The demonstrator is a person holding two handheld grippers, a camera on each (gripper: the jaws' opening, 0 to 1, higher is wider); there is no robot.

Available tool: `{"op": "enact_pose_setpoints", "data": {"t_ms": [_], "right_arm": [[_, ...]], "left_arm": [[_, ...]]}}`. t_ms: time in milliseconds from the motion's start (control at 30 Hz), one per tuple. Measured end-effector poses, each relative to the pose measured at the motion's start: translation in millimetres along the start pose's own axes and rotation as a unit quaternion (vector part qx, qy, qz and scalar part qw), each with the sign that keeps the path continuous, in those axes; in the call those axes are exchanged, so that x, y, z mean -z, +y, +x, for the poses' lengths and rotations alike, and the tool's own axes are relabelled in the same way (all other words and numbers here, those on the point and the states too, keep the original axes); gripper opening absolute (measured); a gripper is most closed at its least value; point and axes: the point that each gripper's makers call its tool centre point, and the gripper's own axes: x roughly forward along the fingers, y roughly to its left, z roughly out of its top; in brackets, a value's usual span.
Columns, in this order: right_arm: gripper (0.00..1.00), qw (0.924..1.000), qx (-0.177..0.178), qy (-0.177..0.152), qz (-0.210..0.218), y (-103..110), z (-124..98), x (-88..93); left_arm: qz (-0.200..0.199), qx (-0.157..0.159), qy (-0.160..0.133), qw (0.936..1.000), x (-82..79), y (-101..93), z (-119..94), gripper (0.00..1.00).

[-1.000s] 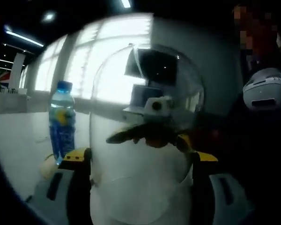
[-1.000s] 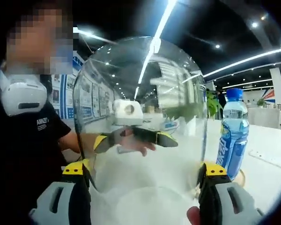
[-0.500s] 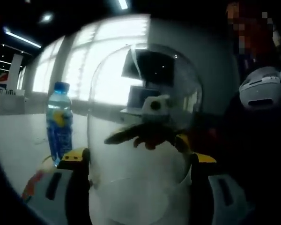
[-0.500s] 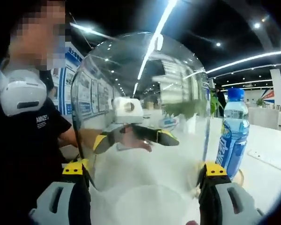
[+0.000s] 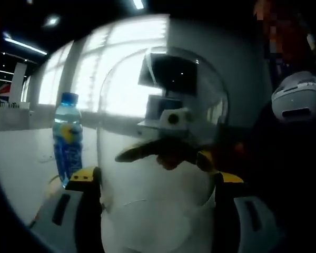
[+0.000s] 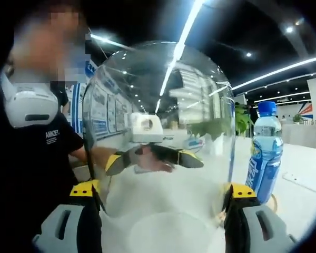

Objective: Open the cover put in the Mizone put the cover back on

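A tall clear dome cover (image 5: pixel 159 100) is held up off the table between both grippers. My left gripper (image 5: pixel 155 178) clamps it with a yellow-tipped jaw on each side of the dome. My right gripper (image 6: pixel 162 191) clamps the cover (image 6: pixel 158 89) from the opposite side. Through the clear wall each view shows the other gripper's yellow tips. A blue Mizone bottle (image 5: pixel 67 141) with a blue cap stands upright on the white table, left of the cover in the left gripper view. In the right gripper view the bottle (image 6: pixel 264 154) is right of the cover.
The bottle stands on a low round base (image 6: pixel 273 201) on the white table (image 5: pixel 21 163). A person in a black shirt (image 6: pixel 37 158) stands close behind the cover. Bright windows (image 5: pixel 89 68) and ceiling light strips (image 6: pixel 181 37) lie beyond.
Both views have wobbled slightly. The cover stays clamped between both grippers and the bottle stands where it was.
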Motion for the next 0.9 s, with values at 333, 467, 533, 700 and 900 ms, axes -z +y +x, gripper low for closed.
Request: {"op": "enact_pose_setpoints", "data": {"t_ms": [333,467,533,700,900], "right_arm": [[0.91,0.9993,-0.036,-0.008,0.0,-0.9,-1.7,-0.2],[0.91,0.9989,-0.041,-0.023,0.001,0.9,0.4,-2.7],[0.91,0.9989,-0.041,-0.022,0.0,1.8,1.7,-2.8],[0.91,0.999,-0.039,-0.021,0.003,2.0,4.0,-3.1],[0.91,0.9981,-0.042,-0.037,0.026,8.4,6.9,-8.1]], "left_arm": [[-0.01,0.012,-0.007,0.9999,-1.3,2.0,3.8,0.74],[-0.006,0.012,-0.001,0.9999,-2.0,2.4,5.7,0.75],[-0.001,0.009,0.005,0.9999,-1.3,1.0,7.3,0.75],[0.001,-0.003,-0.004,1.0,-2.1,2.9,7.3,0.76],[-0.008,-0.006,-0.018,0.9998,-15.8,-5.2,3.1,0.76]]}}
